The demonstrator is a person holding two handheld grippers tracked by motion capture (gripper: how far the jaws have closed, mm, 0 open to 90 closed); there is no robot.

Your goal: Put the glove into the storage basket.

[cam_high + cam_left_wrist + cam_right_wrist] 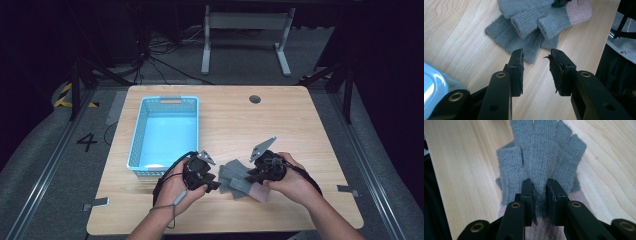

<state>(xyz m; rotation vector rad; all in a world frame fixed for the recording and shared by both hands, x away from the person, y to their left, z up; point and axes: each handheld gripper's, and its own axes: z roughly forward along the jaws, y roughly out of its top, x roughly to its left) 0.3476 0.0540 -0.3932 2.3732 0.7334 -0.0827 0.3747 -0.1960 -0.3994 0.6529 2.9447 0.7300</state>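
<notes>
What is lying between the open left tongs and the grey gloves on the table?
Nothing but bare wood of the table. In the left gripper view the left tongs stand open just short of the grey gloves, whose nearest edge almost reaches the tips.

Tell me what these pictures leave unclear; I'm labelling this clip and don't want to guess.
- High view: how many gloves lie in the pile; both hands and tongs cover parts of it.
- Right gripper view: the glove's pink cuff, mostly behind the right tongs pinching the knit.
- Left gripper view: the blue basket, cut off by the left edge.
- Left gripper view: the far glove's cuff end, cropped at the top.
</notes>
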